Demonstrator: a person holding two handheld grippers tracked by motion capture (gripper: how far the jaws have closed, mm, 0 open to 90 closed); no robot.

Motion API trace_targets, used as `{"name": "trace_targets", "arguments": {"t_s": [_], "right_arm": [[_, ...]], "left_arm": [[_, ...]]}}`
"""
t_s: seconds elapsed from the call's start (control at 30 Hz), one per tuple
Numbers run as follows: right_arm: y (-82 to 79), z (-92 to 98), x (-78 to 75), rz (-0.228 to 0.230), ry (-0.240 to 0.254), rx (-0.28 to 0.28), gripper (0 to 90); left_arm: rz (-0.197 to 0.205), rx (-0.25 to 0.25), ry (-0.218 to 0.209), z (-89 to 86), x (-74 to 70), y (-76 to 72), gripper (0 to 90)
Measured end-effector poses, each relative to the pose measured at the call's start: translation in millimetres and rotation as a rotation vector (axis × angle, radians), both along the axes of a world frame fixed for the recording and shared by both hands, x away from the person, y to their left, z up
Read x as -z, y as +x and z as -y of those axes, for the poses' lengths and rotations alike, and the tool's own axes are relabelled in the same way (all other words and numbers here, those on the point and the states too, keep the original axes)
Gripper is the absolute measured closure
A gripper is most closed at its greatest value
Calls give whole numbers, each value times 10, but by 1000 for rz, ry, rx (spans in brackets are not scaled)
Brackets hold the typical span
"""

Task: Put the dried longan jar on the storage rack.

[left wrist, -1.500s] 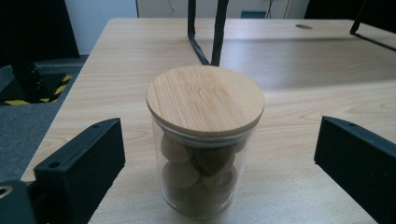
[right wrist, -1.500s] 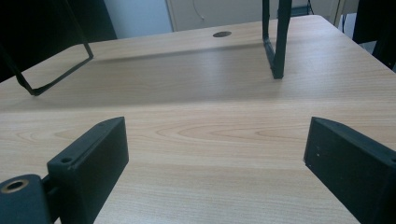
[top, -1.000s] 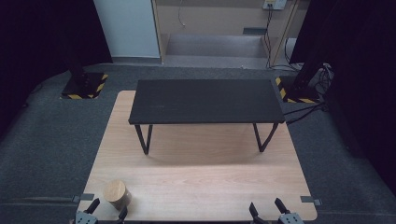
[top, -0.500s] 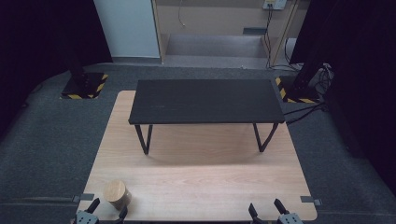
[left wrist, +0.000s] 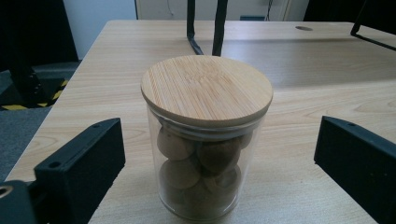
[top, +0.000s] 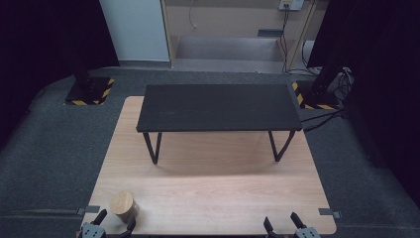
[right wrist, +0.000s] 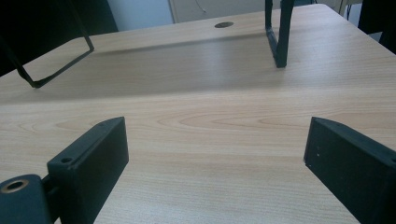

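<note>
A glass jar with a round bamboo lid stands on the wooden table near its front left corner; brown rounded pieces fill it. In the high view the jar sits just ahead of my left gripper. The left gripper is open, one jaw on each side of the jar, neither touching the glass. At the front right edge my right gripper is open over bare wood, and the right gripper has nothing between its jaws.
A low black bench-like shelf on thin metal legs stands across the far half of the wooden table. Its legs rise ahead of the right gripper. Dark carpet surrounds the table; striped stand bases sit behind.
</note>
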State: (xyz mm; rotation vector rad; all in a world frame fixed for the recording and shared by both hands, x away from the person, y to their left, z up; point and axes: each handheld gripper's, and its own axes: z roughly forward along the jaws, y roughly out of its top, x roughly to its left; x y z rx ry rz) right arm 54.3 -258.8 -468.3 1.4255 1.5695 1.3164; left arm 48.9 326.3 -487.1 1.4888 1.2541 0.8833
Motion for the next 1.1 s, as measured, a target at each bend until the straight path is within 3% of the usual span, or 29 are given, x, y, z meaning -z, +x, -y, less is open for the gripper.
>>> {"name": "trace_targets", "arguments": {"t_s": [0.47,0.7,0.8,1.1], "right_arm": [[4,-3,20,-12,0,1,68],[24,-17,23,-18,-2,-2,68],[33,-23,23,-23,-4,-3,68],[47,-27,17,-28,-6,-2,68]], "left_arm": [[-18,8,-15,-26,59,108,6],[-35,2,8,-7,98,230,12],[-33,-1,29,15,115,283,27],[-23,9,35,-4,141,300,140]]}}
